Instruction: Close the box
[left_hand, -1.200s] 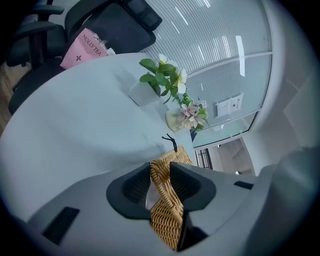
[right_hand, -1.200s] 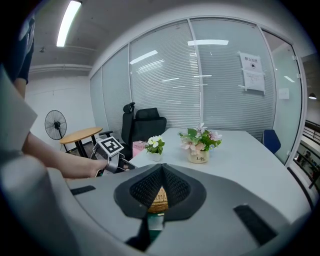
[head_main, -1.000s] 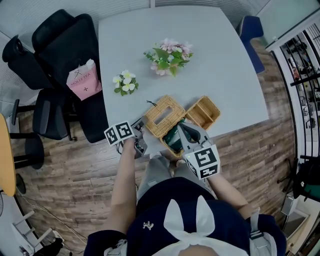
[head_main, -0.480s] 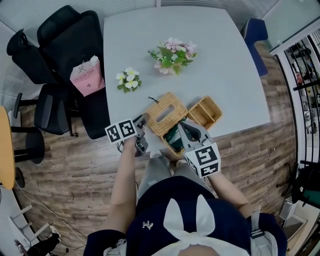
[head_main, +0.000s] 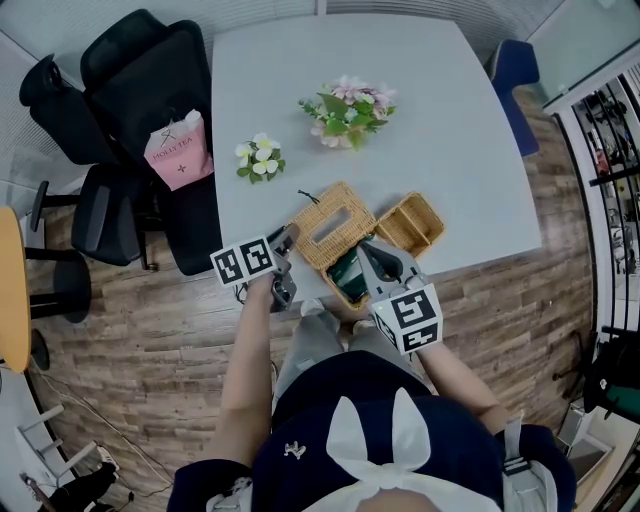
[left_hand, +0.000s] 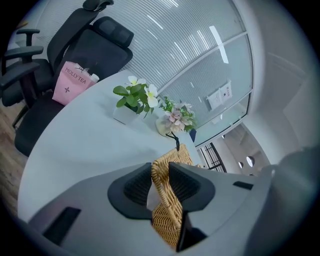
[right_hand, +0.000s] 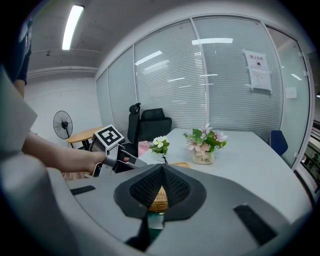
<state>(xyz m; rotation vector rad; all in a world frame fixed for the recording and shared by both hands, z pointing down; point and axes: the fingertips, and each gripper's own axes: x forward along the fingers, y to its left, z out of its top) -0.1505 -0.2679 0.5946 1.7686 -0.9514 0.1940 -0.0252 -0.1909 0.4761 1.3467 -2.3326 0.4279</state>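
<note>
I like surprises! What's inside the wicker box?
A dark green thing shows inside the rectangular tan wicker box. The tilted wicker lid and the right tongs cover the rest.

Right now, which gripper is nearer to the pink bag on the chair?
Left. The left gripper, clamped on the wicker lid, is below-right of the pink bag in the head view. The right gripper is farther right, past the lid, over the box.

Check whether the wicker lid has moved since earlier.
Yes, upward: in the right gripper view the wicker lid now shows beside the flower pot, where it was hidden before.
</note>
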